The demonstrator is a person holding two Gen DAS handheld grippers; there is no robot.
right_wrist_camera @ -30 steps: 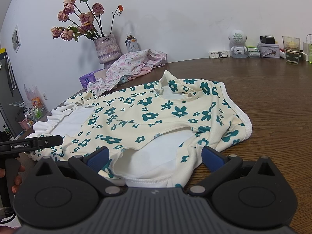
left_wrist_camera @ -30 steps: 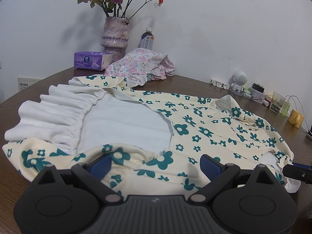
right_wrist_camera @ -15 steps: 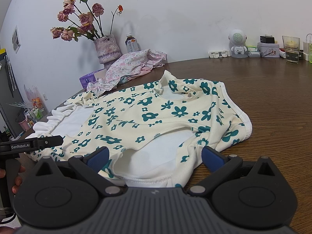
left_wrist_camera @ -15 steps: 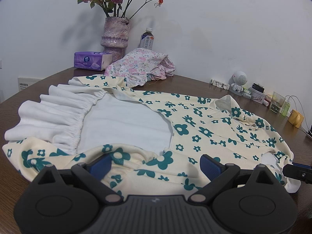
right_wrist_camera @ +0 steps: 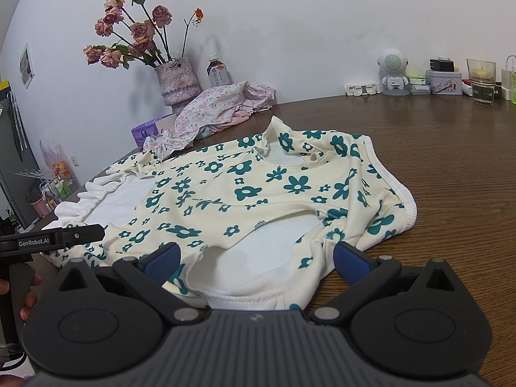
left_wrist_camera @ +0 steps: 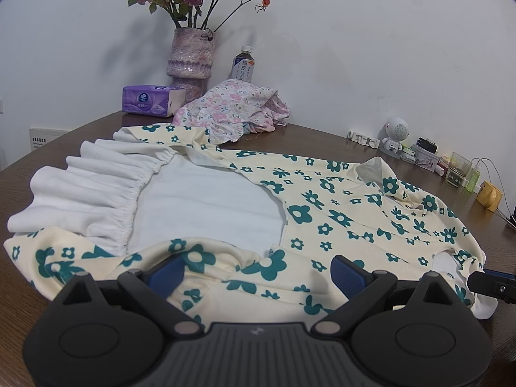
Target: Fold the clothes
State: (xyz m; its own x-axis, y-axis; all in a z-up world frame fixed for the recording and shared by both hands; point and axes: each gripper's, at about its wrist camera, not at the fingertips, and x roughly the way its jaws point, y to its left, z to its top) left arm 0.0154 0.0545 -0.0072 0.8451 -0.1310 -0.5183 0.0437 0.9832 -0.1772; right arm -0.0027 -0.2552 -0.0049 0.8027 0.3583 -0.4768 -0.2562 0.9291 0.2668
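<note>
Nothing has moved vs the frames 1.0 s and 0.5 s back: both tools and the cloth sit as before.

Left gripper, bottom centre of its view: jaws spread wide, blue pads either side of a puffed fold of the floral dress, no grip on it. Cloth edge lies btwn the fingers and runs up and out twd mid-frame. White inner lining w/ gathered ruffle shows left-centre. Right gripper tip pokes in at the lower right edge, touching or just beside the dress corner; can't tell which.

Right gripper, bottom centre of its view: also wide apart, pads flanking the near white-lined opening of the dress, holding nothing. Dress spreads from the jaws up twd frame centre on the brown wood table. Left tool body marked GenRobot.AI at lower left edge, fingers of a hand on its handle.

Beyond the dress: crumpled pink floral garment, purple tissue pack, vase of dried roses, drink bottle upper centre by the white wall. Small white robot figure and a glass upper right.
</note>
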